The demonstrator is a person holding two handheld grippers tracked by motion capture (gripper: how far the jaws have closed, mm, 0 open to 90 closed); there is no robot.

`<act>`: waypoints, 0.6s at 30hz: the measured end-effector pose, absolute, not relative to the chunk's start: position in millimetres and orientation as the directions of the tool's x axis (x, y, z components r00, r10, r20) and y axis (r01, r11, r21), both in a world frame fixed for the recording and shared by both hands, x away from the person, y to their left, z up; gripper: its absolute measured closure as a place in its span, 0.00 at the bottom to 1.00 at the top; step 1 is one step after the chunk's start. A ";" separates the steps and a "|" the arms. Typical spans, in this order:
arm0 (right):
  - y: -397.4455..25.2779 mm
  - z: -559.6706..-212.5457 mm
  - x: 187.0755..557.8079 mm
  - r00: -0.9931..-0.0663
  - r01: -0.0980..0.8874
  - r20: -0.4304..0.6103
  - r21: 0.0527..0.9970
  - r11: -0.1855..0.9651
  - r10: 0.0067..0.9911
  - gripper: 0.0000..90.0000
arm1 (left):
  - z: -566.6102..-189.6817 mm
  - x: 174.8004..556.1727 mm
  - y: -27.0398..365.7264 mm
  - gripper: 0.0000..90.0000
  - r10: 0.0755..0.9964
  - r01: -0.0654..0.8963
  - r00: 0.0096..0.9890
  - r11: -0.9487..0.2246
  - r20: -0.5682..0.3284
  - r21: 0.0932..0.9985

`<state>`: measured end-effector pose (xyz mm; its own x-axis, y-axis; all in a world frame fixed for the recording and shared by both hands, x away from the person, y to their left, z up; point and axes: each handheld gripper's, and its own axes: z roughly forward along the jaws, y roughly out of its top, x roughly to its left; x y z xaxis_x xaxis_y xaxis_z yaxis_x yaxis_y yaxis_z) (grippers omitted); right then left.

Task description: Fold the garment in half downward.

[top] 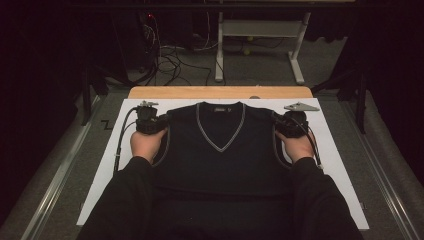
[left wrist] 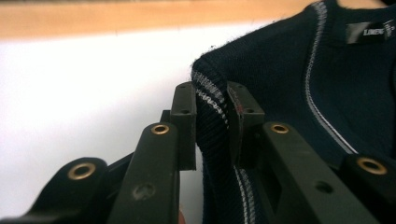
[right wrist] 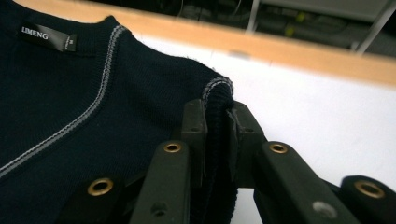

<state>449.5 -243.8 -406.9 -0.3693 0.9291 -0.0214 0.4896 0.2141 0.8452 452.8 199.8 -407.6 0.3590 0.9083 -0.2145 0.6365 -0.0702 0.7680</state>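
Vest [top: 220, 160] lies flat on white sheet [top: 340, 165]. Left gripper [top: 159, 123] is clamped on one shoulder edge; right gripper [top: 279, 123] is clamped on the other.

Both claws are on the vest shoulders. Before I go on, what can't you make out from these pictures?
- Vest hem: high view, covered by the person's dark sleeves.
- Small print beside the brand on the neck label: right claw view, too small.
- Armhole edge below the left claw: left claw view, hidden behind its jaws.
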 end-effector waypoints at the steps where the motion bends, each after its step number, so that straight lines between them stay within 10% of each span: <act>1: -244.6 -401.2 449.3 -0.364 0.480 -0.026 0.851 0.211 0.931 0.88 | -401.8 452.5 200.7 0.80 0.904 0.619 0.373 -0.074 -0.209 0.782; 18: -241.7 -341.4 443.9 -0.379 0.348 -0.069 0.913 0.212 0.923 0.88 | -356.9 446.0 207.7 0.79 0.898 0.508 0.408 -0.074 -0.163 0.858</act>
<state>443.9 -241.7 -341.4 -0.3792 0.9227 -0.0691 0.3484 0.2116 0.9132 446.0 207.7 -356.9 0.4076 0.8984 -0.1634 0.5075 -0.0741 0.8584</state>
